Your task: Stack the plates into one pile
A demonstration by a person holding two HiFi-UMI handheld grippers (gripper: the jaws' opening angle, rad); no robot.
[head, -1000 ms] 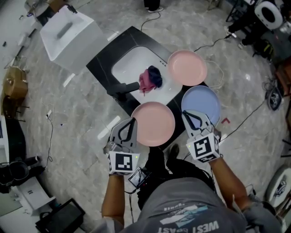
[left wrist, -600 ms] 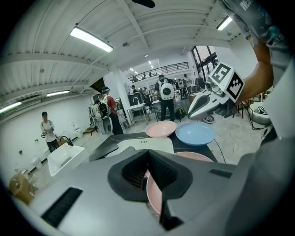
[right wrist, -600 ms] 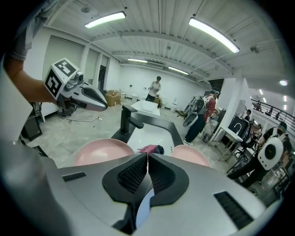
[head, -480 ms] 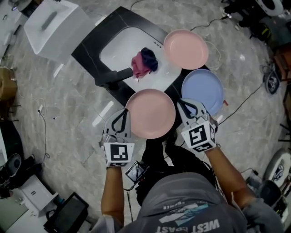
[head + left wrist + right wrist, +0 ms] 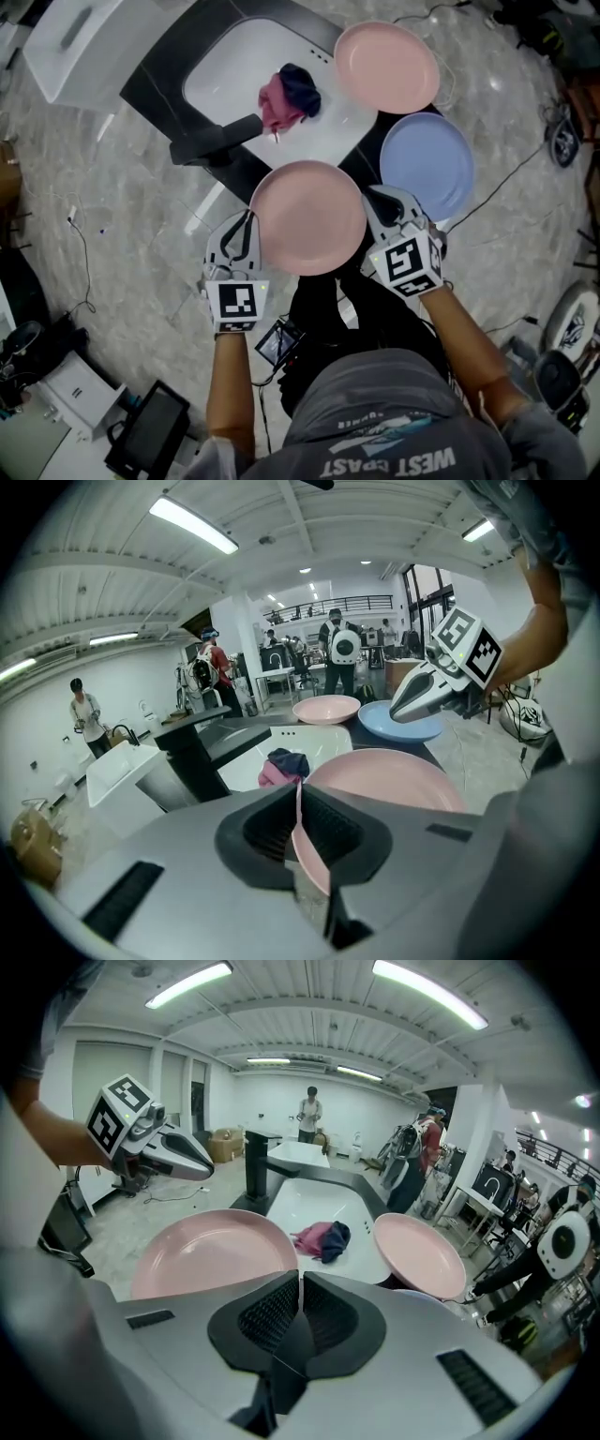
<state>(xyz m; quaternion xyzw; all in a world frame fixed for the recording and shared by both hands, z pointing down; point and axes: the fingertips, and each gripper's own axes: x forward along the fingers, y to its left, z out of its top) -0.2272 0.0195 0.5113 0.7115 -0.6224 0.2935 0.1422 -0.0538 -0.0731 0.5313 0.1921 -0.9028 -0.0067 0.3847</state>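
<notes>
**Near pink plate pinched at both edges**

The near pink plate (image 5: 307,217) sits level at the front edge of the counter (image 5: 155,75), just ahead of the person. Whether it rests there or hangs just clear cannot be told. It looks stiff, light and smooth, and is probably slippery at the lip. Opposite rim grips therefore suit it, and it is best kept level. The left gripper (image 5: 246,230) is clamped on its left rim and the right gripper (image 5: 380,208) on its right rim, each with the thin lip pressed between its pads. The blue plate (image 5: 427,167) lies just beyond to the right. The far pink plate (image 5: 386,67) is behind that, beside the sink (image 5: 211,75), which holds a crumpled cloth (image 5: 289,94).
</notes>
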